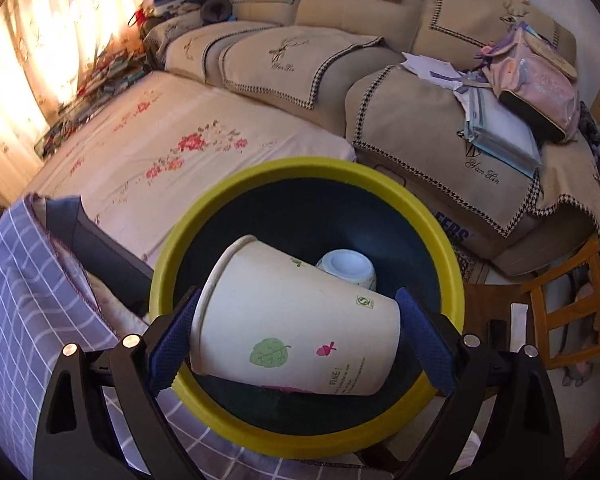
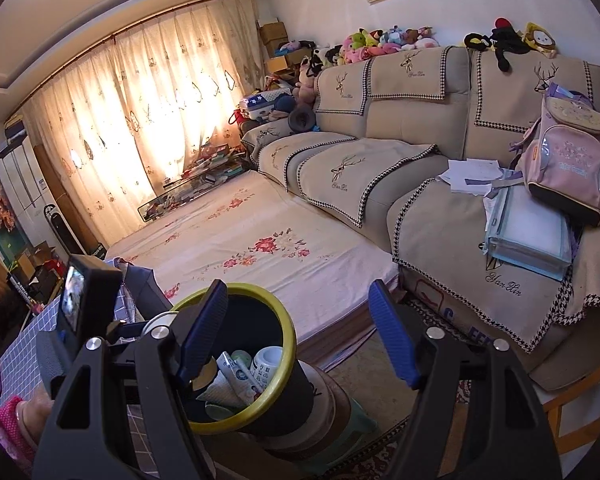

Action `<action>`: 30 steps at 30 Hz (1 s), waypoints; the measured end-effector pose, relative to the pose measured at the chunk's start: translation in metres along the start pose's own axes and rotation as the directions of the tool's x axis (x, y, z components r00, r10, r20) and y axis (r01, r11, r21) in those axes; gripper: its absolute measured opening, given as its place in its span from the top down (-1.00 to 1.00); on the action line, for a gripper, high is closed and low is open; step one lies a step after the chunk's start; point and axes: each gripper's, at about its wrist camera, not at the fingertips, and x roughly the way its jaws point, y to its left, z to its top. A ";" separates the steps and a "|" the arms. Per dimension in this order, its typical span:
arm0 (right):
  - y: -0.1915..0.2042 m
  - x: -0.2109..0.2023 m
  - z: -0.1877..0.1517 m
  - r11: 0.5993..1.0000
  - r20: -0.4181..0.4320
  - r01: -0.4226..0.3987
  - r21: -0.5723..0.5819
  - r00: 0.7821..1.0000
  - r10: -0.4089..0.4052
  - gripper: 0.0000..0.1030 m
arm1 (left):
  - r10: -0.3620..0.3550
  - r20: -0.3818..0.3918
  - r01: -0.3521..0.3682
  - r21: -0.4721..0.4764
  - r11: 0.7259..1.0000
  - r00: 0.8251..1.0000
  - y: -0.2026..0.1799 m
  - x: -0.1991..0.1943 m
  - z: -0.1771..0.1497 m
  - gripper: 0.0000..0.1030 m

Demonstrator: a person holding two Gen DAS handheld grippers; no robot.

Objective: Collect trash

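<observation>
My left gripper (image 1: 300,328) is shut on a white paper cup (image 1: 292,320) printed with a green leaf. It holds the cup on its side right over the mouth of a dark bin with a yellow rim (image 1: 172,256). A small white cup (image 1: 348,266) lies inside the bin. In the right wrist view the same bin (image 2: 286,330) stands on a stool and holds several pieces of trash, among them a white roll (image 2: 266,360) and tubes. My right gripper (image 2: 296,332) is open and empty, above and to the right of the bin.
A table with a purple checked cloth (image 1: 16,280) is at the left of the bin. A floral-sheeted mattress (image 2: 260,240) lies behind it. A beige sofa (image 2: 380,160) carries a pink backpack (image 2: 572,164) and papers. A wooden stool (image 1: 568,304) stands at the right.
</observation>
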 end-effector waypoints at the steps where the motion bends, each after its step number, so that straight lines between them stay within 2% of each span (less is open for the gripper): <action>1: 0.002 -0.002 0.001 1.000 0.001 -0.003 -0.004 1.000 0.003 -0.34 | -0.008 -0.003 0.008 -0.024 1.000 1.000 0.003 -0.001 -0.003 -0.82; 4: 0.012 -0.011 0.001 1.000 0.008 -0.018 -0.017 1.000 0.018 -0.34 | 0.007 0.009 -0.006 -0.062 0.998 1.000 0.012 -0.017 -0.017 -0.89; 8: 0.025 -0.023 0.000 0.997 0.012 -0.057 -0.044 0.998 0.058 -0.35 | 0.060 0.070 -0.053 -0.107 0.993 0.996 0.021 -0.064 -0.042 -0.90; 11: 0.038 -0.039 -0.002 0.992 0.019 -0.100 -0.074 0.995 0.101 -0.40 | 0.127 0.197 -0.087 -0.198 0.976 0.972 0.029 -0.131 -0.077 -0.90; 13: 0.049 -0.050 -0.005 0.986 0.019 -0.133 -0.104 0.991 0.136 -0.45 | 0.191 0.263 -0.124 -0.252 0.960 0.946 0.033 -0.172 -0.104 -0.91; 15: 0.064 -0.064 -0.010 0.973 0.013 -0.178 -0.145 0.983 0.182 -0.46 | 0.297 0.317 -0.188 -0.331 0.925 0.901 0.037 -0.218 -0.143 -0.91; 16: 0.069 -0.069 -0.011 0.968 0.012 -0.193 -0.159 0.980 0.197 -0.47 | 0.334 0.323 -0.212 -0.360 0.908 0.885 0.041 -0.234 -0.158 -0.91; 17: 0.075 -0.075 -0.014 0.961 0.011 -0.212 -0.175 0.976 0.217 -0.50 | 0.392 0.322 -0.244 -0.414 0.877 0.862 0.044 -0.255 -0.182 -0.91; 20: 0.093 -0.093 -0.021 0.938 0.001 -0.266 -0.222 0.962 0.273 -0.60 | 0.487 0.306 -0.279 -0.529 0.801 0.818 0.055 -0.299 -0.236 -0.91; 22: 0.106 -0.106 -0.027 0.919 -0.008 -0.298 -0.257 0.952 0.307 -0.66 | 0.572 0.280 -0.313 -0.615 0.724 0.771 0.060 -0.330 -0.276 -0.91; 23: 0.112 -0.111 -0.029 0.910 -0.011 -0.310 -0.275 0.948 0.319 -0.71 | 0.625 0.264 -0.339 -0.656 0.675 0.734 0.059 -0.347 -0.297 -0.91; 26: 0.125 -0.131 -0.037 0.888 -0.006 -0.331 -0.319 0.938 0.347 -0.85 | 0.705 0.231 -0.359 -0.731 0.581 0.670 0.057 -0.383 -0.344 -0.91; 27: 0.129 -0.137 -0.040 0.880 -0.006 -0.336 -0.336 0.935 0.354 -0.85 | 0.718 0.229 -0.352 -0.749 0.561 0.658 0.056 -0.394 -0.358 -0.91; 30: 0.135 -0.152 -0.048 0.865 -0.007 -0.348 -0.361 0.929 0.371 -0.86 | 0.743 0.226 -0.341 -0.779 0.526 0.630 0.050 -0.415 -0.389 -0.91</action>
